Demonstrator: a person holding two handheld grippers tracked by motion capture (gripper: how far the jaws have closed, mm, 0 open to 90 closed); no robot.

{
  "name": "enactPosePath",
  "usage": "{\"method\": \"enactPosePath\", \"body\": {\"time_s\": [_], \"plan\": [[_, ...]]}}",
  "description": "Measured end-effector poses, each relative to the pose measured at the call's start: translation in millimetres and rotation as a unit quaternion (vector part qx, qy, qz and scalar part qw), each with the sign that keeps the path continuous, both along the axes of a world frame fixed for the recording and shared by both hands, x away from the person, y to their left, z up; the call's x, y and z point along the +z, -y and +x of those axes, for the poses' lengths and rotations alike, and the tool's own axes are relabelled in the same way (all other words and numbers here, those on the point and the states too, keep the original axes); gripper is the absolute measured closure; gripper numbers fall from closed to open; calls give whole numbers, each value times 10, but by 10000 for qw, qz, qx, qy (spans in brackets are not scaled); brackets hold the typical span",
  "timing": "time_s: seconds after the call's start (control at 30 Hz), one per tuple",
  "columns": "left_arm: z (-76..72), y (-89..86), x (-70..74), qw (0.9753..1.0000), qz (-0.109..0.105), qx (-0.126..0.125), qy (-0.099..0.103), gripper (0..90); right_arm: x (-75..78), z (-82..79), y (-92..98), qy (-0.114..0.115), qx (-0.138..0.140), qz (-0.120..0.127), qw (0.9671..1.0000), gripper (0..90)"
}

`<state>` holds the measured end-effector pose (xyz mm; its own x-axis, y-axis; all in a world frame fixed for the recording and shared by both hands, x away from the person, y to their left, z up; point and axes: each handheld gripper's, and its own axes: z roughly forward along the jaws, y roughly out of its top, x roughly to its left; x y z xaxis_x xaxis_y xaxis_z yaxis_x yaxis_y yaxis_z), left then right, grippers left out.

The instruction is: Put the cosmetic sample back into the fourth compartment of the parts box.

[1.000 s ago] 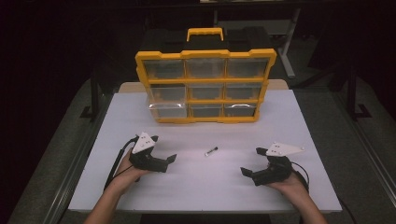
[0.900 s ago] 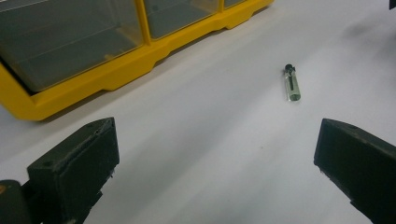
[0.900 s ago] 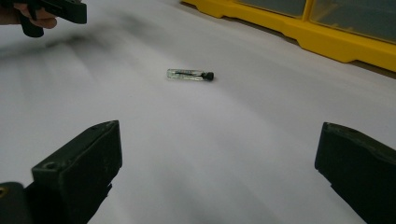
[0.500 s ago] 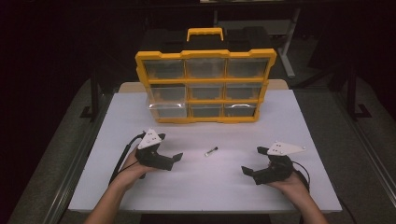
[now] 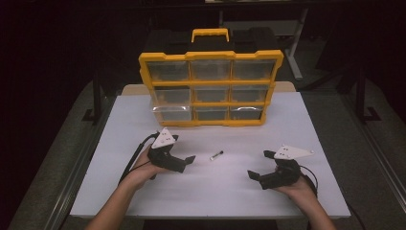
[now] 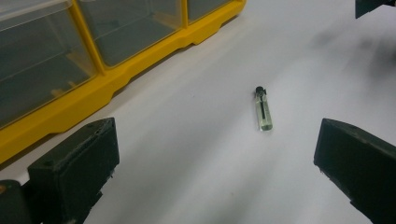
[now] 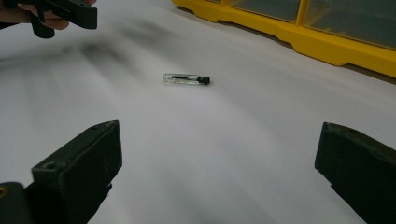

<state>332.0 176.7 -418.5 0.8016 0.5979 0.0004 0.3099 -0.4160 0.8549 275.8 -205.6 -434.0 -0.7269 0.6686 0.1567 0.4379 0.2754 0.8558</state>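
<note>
A small clear vial (image 5: pixel 216 155) with a black cap lies on the white table (image 5: pixel 129 120) between my two grippers. My left gripper (image 5: pixel 186 163) sits just left of it, jaws pointing at it, open and empty. In the left gripper view the vial (image 6: pixel 264 112) lies ahead, right of centre between the wide jaws of the left gripper (image 6: pixel 219 172). My right gripper (image 5: pixel 259 165) rests to the vial's right, open and empty. The right gripper view has the vial (image 7: pixel 184 79) farther ahead, beyond the spread jaws of the right gripper (image 7: pixel 219 172).
A yellow organizer (image 5: pixel 210 88) with clear drawers and a top handle stands upright at the back of the table. Its lowest drawers (image 6: pixel 56 60) are close to my left gripper. The left gripper (image 7: pixel 60 9) appears far off in the right gripper view.
My left gripper has slid a little to the right, closer to the vial. The right gripper and the vial have stayed put.
</note>
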Motion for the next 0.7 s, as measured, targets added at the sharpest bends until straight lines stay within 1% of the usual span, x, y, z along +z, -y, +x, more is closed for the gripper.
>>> {"method": "enactPosePath", "body": {"time_s": [0.07,0.13,0.23,0.37,0.53,0.57,0.6,0.63,0.67,0.7], "plan": [[15,33,5,10000,47,-17,-26,10,-1,1,-1,6,0,-3,10000,2],[21,70,7,10000,87,14,17,97,-1,1,-1,-6,-4,-5,10000,2],[29,118,10,10000,72,-50,-24,98,1,-4,-4,0,-3,3,10000,2],[42,176,18,9998,115,-137,-28,99,1,-4,-5,-2,-3,6,10000,2],[72,245,30,9998,113,-190,-32,103,0,2,-3,0,4,-2,10000,2],[78,257,34,9997,149,-206,-17,122,0,3,-3,-7,-5,-4,10000,2],[76,281,32,9997,98,-190,-71,144,1,3,-2,-2,-9,-6,10000,2],[79,299,34,9997,88,-207,-58,141,3,2,-1,3,-4,5,10000,2],[76,319,37,9997,91,-200,-89,141,5,-1,-1,4,-6,4,10000,2],[90,330,43,9996,137,-258,-34,141,6,-3,-2,-2,-4,2,10000,2]]}}
